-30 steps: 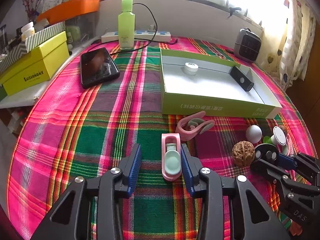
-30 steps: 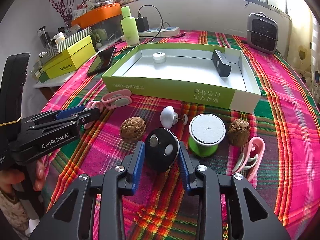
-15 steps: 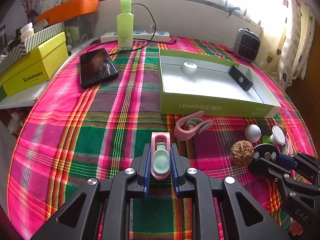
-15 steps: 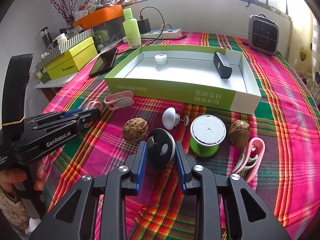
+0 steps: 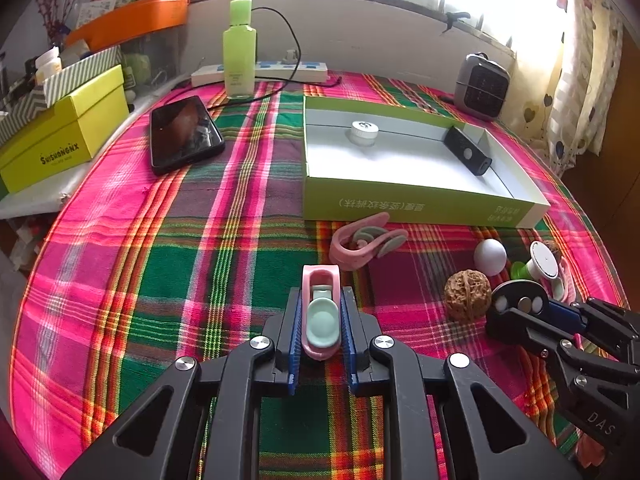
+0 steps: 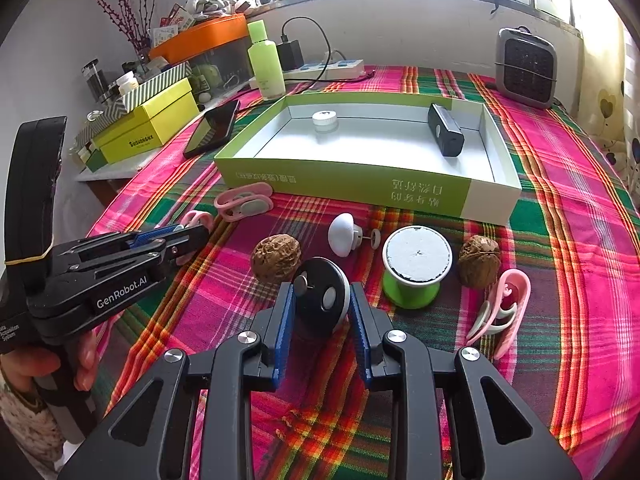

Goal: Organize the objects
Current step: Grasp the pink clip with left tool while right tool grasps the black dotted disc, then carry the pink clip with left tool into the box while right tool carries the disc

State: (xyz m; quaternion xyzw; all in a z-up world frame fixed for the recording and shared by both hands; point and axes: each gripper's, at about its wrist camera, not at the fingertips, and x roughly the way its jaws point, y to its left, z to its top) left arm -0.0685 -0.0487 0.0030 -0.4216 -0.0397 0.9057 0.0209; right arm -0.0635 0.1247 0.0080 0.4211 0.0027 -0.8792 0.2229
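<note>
The left gripper (image 5: pixel 320 320) has its blue pads pressed against both sides of a small pink plastic clip with a mint-green pad (image 5: pixel 321 312), which lies on the pink-and-green plaid cloth of the tabletop (image 5: pixel 160 280). The right gripper (image 6: pixel 322 308) is clamped on a black round disc with two small knobs (image 6: pixel 322 298); its jaws closed onto the disc within the last second. From that disc, a brown wrinkled walnut (image 6: pixel 276 258) sits at 10 o'clock, a white mushroom-shaped knob (image 6: pixel 342 234) at 12, and a green spool with a white top (image 6: pixel 416 266) at 2. A second walnut (image 6: pixel 478 260) and a pink-and-white clip (image 6: pixel 504 312) lie further right. Beyond them stands the open green-walled cardboard box (image 6: pixel 344 182), holding a small white round jar (image 6: pixel 325 119) and a black rectangular block (image 6: pixel 446 130).
</note>
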